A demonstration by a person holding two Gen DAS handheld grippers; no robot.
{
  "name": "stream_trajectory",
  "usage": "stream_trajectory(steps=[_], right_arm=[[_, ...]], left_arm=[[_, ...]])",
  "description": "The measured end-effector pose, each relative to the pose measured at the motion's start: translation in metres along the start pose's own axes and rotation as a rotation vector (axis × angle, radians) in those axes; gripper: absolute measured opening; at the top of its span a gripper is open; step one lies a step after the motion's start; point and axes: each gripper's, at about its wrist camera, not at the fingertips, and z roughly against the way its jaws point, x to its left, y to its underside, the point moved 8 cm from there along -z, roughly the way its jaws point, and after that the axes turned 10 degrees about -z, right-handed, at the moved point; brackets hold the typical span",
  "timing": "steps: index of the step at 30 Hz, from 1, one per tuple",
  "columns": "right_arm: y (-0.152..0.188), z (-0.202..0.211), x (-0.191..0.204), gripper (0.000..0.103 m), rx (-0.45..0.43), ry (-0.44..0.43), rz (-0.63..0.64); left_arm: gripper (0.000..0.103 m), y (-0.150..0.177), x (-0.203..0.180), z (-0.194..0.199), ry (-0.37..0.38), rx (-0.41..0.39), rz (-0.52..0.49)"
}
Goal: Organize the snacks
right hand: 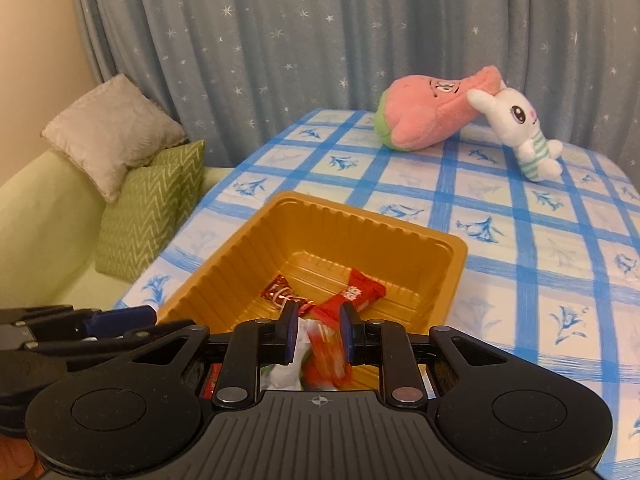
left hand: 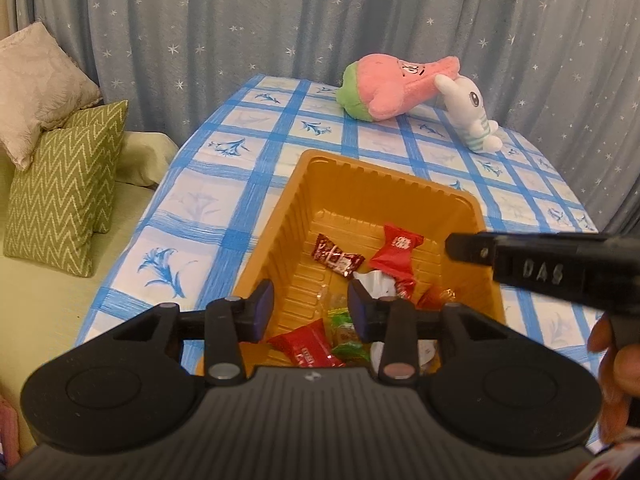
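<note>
An orange plastic tray (left hand: 344,184) sits on the blue checked tablecloth and holds several wrapped snacks, among them a red packet (left hand: 394,256) and a dark red bar (left hand: 336,258). My left gripper (left hand: 310,310) is open and empty, hovering over the tray's near end. The right gripper's body (left hand: 560,264) reaches in from the right. In the right wrist view, my right gripper (right hand: 318,334) is open over the same tray (right hand: 320,216), with a red-and-white wrapper (right hand: 326,356) lying below between its fingers, not gripped. The left gripper (right hand: 80,328) shows at the left.
A pink plush (left hand: 396,84) and a white bunny plush (left hand: 472,116) lie at the table's far end. A sofa with a green zigzag cushion (left hand: 64,196) and a beige cushion (left hand: 36,88) stands at the left. Starred curtains hang behind.
</note>
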Motion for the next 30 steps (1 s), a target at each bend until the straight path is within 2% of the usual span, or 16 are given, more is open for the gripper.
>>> stream_trajectory(steps=[1, 3, 7, 9, 13, 19, 23, 28, 30], right_arm=[[-0.001, 0.001, -0.002, 0.041, -0.006, 0.006, -0.011], [-0.004, 0.004, -0.006, 0.057, -0.022, 0.006, -0.034], [-0.004, 0.014, -0.015, 0.057, -0.027, 0.035, -0.053], [-0.001, 0.021, -0.018, 0.057, -0.023, 0.052, -0.059], [0.006, 0.035, -0.019, 0.057, -0.018, 0.064, -0.074], [0.02, 0.063, -0.012, 0.058, -0.013, 0.07, -0.075], [0.03, 0.083, -0.006, 0.06, -0.012, 0.073, -0.071], [0.041, 0.109, 0.003, 0.075, -0.02, 0.068, -0.057], [0.046, 0.12, 0.006, 0.077, -0.027, 0.066, -0.049]], left_arm=[[0.039, 0.001, 0.001, 0.001, 0.0, 0.0, 0.002], [0.041, 0.003, 0.001, 0.003, -0.001, 0.002, 0.004], [0.055, 0.007, 0.0, 0.01, -0.002, -0.001, 0.014], [0.057, 0.008, -0.002, 0.016, 0.0, -0.004, 0.017], [0.078, 0.01, -0.005, 0.033, -0.011, -0.014, 0.015], [0.097, 0.013, -0.008, 0.066, -0.03, -0.044, 0.015], [0.103, 0.015, -0.011, 0.089, -0.055, -0.059, 0.003], [0.103, 0.021, -0.012, 0.117, -0.074, -0.075, 0.015], [0.103, 0.024, -0.015, 0.128, -0.078, -0.081, 0.014]])
